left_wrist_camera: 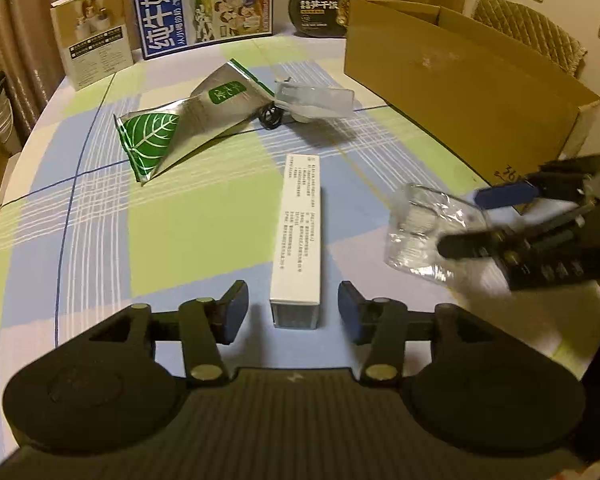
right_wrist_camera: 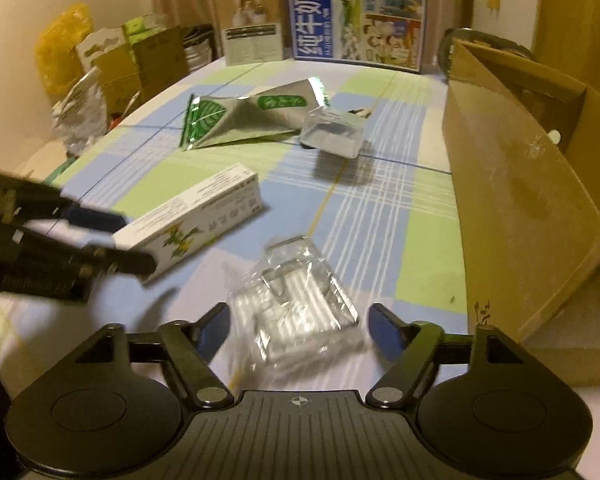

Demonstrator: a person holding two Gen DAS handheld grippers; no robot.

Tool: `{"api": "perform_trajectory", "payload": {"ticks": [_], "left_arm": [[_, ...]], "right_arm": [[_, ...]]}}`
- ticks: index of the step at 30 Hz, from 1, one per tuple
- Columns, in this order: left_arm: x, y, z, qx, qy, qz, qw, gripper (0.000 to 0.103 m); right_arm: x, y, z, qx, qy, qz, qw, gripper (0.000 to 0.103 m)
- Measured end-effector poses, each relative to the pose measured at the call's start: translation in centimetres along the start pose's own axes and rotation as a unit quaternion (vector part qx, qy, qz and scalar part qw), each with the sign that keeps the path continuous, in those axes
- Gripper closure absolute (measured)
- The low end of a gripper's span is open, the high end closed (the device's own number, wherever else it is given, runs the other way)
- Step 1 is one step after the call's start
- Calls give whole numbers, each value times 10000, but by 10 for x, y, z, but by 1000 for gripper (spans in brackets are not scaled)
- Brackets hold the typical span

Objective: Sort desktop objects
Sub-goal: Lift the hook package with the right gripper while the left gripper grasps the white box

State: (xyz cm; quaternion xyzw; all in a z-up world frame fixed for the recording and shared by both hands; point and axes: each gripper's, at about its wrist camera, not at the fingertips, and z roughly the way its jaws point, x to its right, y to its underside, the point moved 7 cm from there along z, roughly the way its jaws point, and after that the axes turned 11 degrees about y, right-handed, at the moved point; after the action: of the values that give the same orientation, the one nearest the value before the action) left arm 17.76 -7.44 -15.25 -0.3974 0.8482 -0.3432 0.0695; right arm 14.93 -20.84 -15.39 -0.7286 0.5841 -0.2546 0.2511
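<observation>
underneath, a checked tablecloth (left_wrist_camera: pixel 204 216), curtains (left_wrist_camera: pixel 16 40) behind

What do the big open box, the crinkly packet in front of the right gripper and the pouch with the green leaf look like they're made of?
Big open box: plain brown cardboard, matte, with scuffed flat panels.
Crinkly packet: thin clear plastic film, glossy; the tablecloth shows through its creases.
Leaf pouch: likely metallised foil or foil-look plastic, silvery and shiny with sharp folds.

Bare tablecloth (right_wrist_camera: pixel 384 216) runs between white carton (right_wrist_camera: pixel 196 220) and blocking cardboard box (right_wrist_camera: pixel 520 184).
</observation>
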Motion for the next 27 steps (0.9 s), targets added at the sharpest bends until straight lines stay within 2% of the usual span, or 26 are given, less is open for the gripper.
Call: {"api": "perform_trajectory", "payload": {"ticks": [4,8,10,13,15,17,22,27], "left_arm": [[-3,-7,3,106,88,-147,9998,50],[-3,-12,9,114,120,-102,9998,47],[-3,-14,12,117,131,-68,9998,43],[-3,-16,17,103,157,-58,9998,43],[-3,-17,20,88,203,-62,9997,43],[-1,-18,23,74,242,-28,9997,43],[2,-20,28,53,385,-111,9992,43],[4,-22,34,12,333,-75,9994,43]], "right_arm": [[-8,3,-3,146,-113,-414,9990,14],[-15,7,6,241,50,-1189,9926,13],[-13,8,13,219,37,-1316,9911,13],[-9,9,25,45,-118,-1168,9931,17],[-7,10,28,-6,-241,-1014,9946,30],[-5,8,28,-40,-316,-839,9960,34],[-5,8,26,-40,-307,-618,9976,36],[-1,8,23,-31,-276,-348,9990,37]]}}
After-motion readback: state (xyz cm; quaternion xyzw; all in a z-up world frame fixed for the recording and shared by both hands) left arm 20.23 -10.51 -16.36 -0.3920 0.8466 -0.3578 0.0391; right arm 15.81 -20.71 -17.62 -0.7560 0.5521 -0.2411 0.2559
